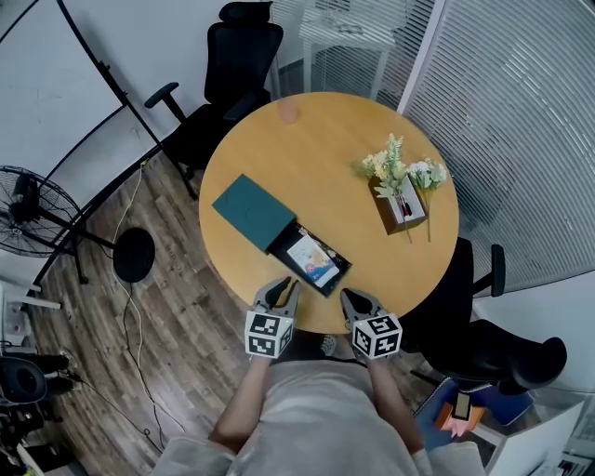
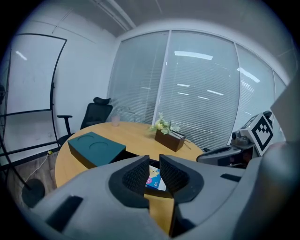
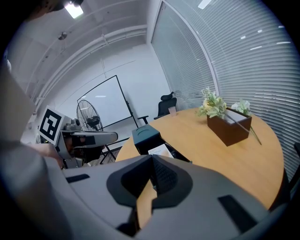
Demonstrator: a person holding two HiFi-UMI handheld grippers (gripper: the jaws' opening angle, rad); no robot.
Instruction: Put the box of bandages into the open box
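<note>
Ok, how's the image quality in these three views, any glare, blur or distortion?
Head view: even light, sharp, soft shadows on the round table. Left gripper view: strong fisheye, dark corners, bright streaks reflected on the glass wall. Right gripper view: same fisheye, blinds bowed, ceiling lamp blown out.

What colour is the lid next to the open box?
The lid is dark teal; the head view shows it best.

The round table [image 1: 279,139] is light brown. The lid [image 1: 253,211] is dark green. The box of bandages [image 1: 312,259] is blue and white.
</note>
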